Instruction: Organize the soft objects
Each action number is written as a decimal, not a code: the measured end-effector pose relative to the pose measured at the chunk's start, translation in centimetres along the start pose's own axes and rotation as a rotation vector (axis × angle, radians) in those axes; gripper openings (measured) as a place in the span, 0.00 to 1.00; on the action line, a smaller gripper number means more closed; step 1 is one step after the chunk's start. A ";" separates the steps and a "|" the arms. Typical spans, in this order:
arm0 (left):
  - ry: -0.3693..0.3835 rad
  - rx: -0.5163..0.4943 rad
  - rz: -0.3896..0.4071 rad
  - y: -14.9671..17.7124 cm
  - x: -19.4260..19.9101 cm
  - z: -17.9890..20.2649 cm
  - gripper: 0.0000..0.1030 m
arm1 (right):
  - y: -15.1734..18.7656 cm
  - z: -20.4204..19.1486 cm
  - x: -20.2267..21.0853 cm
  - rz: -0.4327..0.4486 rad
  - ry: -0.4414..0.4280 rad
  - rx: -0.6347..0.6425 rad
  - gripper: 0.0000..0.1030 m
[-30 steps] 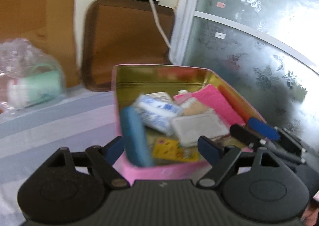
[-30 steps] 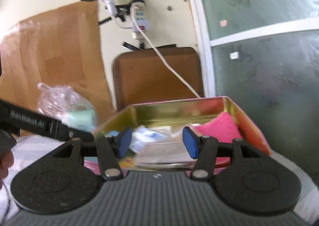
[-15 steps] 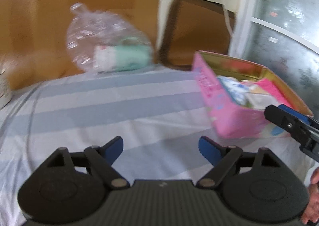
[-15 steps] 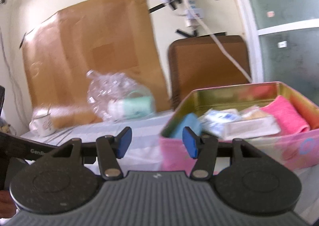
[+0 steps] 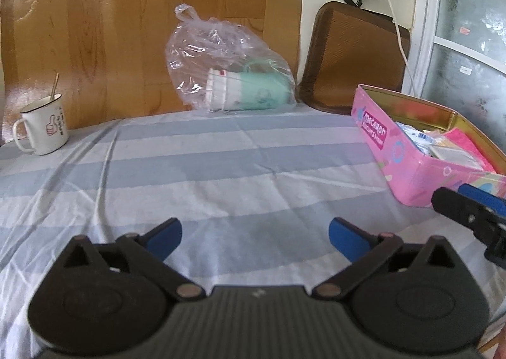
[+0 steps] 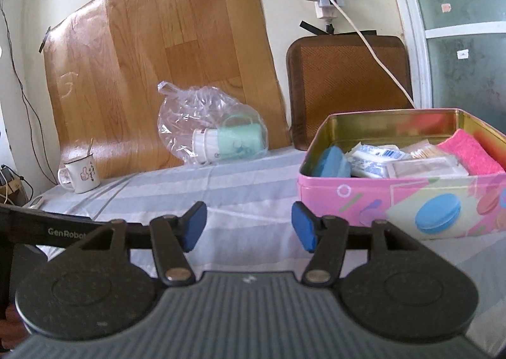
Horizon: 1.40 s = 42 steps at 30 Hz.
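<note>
**Both grippers backed off the pink tin, jaws apart and empty**

While the left wrist view a second ago looked straight down into the tin, it now sits well back: the pink tin (image 5: 408,150) lies off to the right on the striped cloth (image 5: 221,169), its long side facing the camera. Left gripper (image 5: 254,237) hovers over bare cloth, jaws spread wide, nothing between them. Tip of the right gripper (image 5: 468,210) shows just in front of the tin's near corner. Behind and left of the tin: a clear plastic bag (image 5: 221,55) with a mint-green cup (image 5: 249,93) lying on its side inside. Far left of the tin, a white mug (image 5: 44,128) by the wall, newly in view.

Right wrist view: also pulled back since a second ago, when the tin filled the frame. Right gripper (image 6: 249,229) hangs just left of the tin (image 6: 348,197), jaws moderately open, holding nothing. Inside the tin, soft items packed side by side: blue sponge (image 6: 332,163) at the left end, tissue packet (image 6: 376,156) beside it, a flat clear packet (image 6: 427,167) at the middle, pink cloth (image 6: 468,153) at the right end. Bag and mug stand left of the tin.
</note>
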<state>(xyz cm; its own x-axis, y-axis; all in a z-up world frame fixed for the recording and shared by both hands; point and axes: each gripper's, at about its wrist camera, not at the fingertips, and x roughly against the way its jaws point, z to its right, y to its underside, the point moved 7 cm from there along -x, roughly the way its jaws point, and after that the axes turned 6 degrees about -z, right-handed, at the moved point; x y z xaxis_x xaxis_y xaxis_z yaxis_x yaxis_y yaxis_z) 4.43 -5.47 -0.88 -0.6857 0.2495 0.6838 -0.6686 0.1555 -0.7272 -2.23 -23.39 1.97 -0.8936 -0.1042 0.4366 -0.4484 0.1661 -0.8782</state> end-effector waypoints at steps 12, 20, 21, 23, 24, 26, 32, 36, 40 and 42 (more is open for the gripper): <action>-0.030 -0.043 0.024 -0.6 1.4 2.2 1.00 | -0.2 2.4 2.2 0.035 0.060 -0.092 0.85; -0.076 -0.117 0.056 -0.9 2.0 4.2 1.00 | -0.3 3.3 3.1 0.059 0.080 -0.113 0.85; -0.075 -0.123 0.058 -0.9 2.1 4.5 1.00 | -0.3 3.5 3.2 0.062 0.083 -0.117 0.85; -0.084 -0.143 0.065 -1.0 2.3 5.2 1.00 | -0.3 3.8 3.3 0.068 0.090 -0.123 0.85; -0.090 -0.154 0.073 -1.0 2.5 5.5 1.00 | -0.3 3.9 3.5 0.072 0.093 -0.124 0.85; -0.088 -0.165 0.075 -1.0 2.5 6.1 1.00 | -0.3 4.2 3.7 0.079 0.100 -0.127 0.85; -0.081 -0.171 0.063 -1.1 2.4 7.3 1.00 | -0.2 5.3 4.2 0.092 0.119 -0.154 0.85; -0.083 -0.185 0.065 -1.1 2.5 7.9 1.00 | -0.1 5.8 4.4 0.098 0.128 -0.171 0.85; -0.095 -0.202 0.073 -1.1 2.6 8.5 1.00 | 0.0 6.1 4.5 0.102 0.126 -0.180 0.85; -0.091 -0.207 0.074 -1.1 2.7 8.9 1.00 | 0.1 6.1 4.6 0.103 0.125 -0.182 0.85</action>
<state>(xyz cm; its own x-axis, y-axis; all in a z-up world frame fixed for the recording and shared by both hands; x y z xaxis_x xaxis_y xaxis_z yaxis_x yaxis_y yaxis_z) 0.78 -13.46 2.31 -0.7602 0.1813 0.6239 -0.5488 0.3350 -0.7659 -6.22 -29.88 2.70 -0.9250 0.0430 0.3776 -0.3410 0.3447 -0.8746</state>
